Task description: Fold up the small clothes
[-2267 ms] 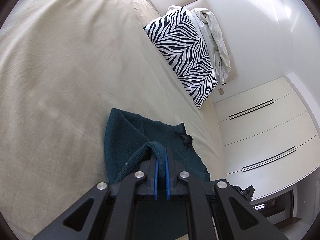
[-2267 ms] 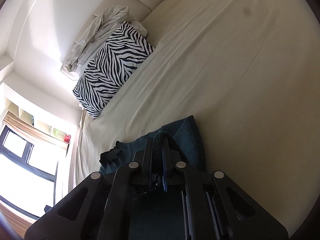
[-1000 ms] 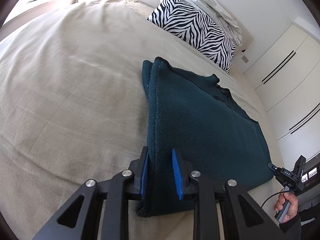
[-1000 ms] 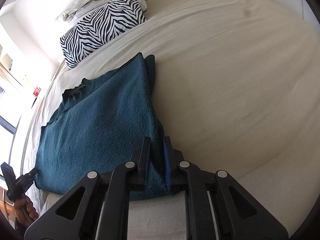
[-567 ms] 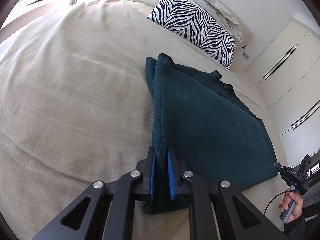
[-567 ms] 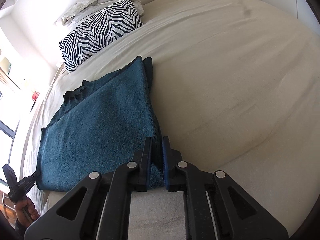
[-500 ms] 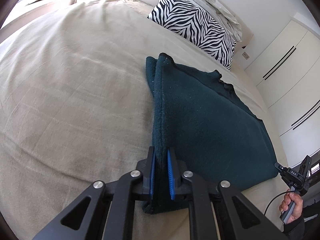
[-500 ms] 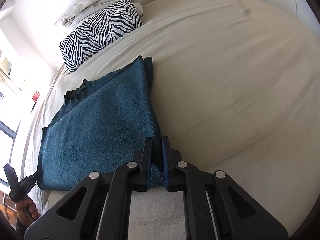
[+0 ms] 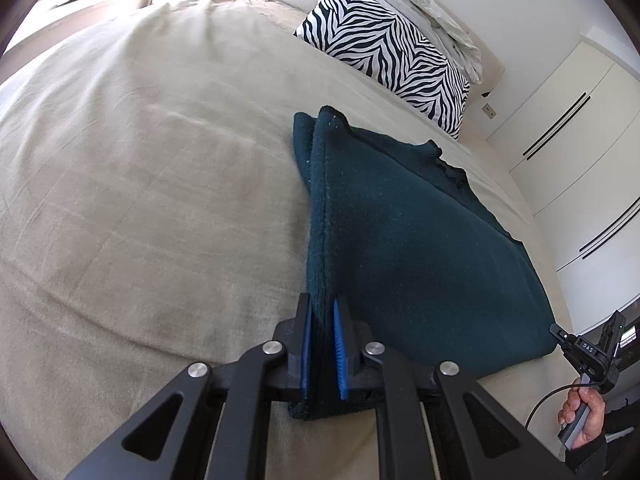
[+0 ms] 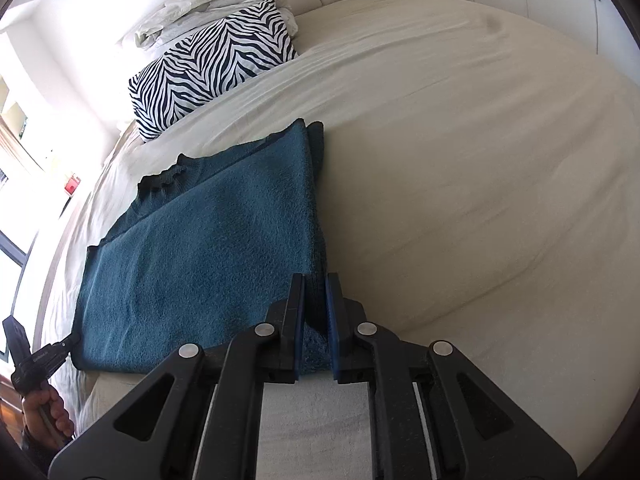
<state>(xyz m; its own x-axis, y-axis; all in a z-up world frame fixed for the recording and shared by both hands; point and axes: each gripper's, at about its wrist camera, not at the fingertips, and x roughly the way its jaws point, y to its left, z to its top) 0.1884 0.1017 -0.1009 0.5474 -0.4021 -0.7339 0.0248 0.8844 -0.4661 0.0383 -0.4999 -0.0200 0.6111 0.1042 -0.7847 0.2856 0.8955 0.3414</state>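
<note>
On beige bed — teal sweater | zebra pillow | wardrobe, perhaps

Your views are bright with daylight: the window at the right camera's left edge is blown out white, and glare washes the wide beige bed at its far end. Fisheye bends the edges; corners vignette black. Focus is sharp.

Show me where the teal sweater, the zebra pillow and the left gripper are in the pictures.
teal sweater (image 9: 420,248): left wrist view, middle of top layer.
zebra pillow (image 10: 212,64): right wrist view, centre of striped face.
left gripper (image 9: 322,312): left wrist view, between its fingertips.
</note>
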